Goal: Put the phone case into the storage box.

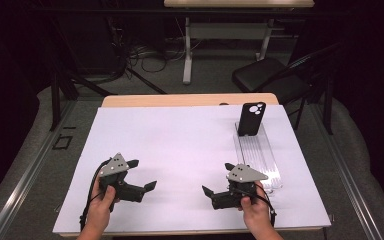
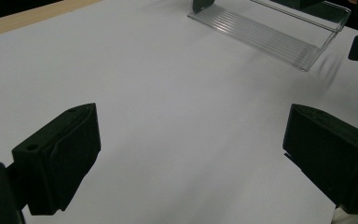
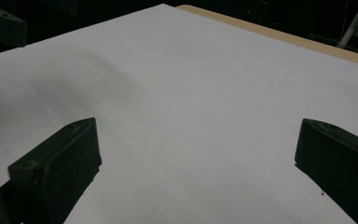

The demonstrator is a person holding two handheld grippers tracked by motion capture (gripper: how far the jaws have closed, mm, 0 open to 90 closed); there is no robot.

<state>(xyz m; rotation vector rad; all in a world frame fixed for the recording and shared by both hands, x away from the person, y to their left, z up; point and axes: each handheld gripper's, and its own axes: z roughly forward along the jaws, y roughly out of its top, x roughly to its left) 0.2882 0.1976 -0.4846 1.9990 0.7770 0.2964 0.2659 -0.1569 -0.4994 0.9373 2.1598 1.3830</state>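
Both grippers are hovering low over the white surface (image 1: 180, 145), near the person's edge. The left gripper (image 1: 142, 175) is sitting at the left with its jaws spread wide, gripping nothing, and the right gripper (image 1: 219, 179) is mirroring it at the right, jaws released and empty too. Nearest the right gripper, a clear plastic tray (image 1: 260, 157) is lying along the right side of the surface, just beyond it. A black phone (image 1: 251, 119) is standing upright at the tray's far end, camera lenses facing the person.
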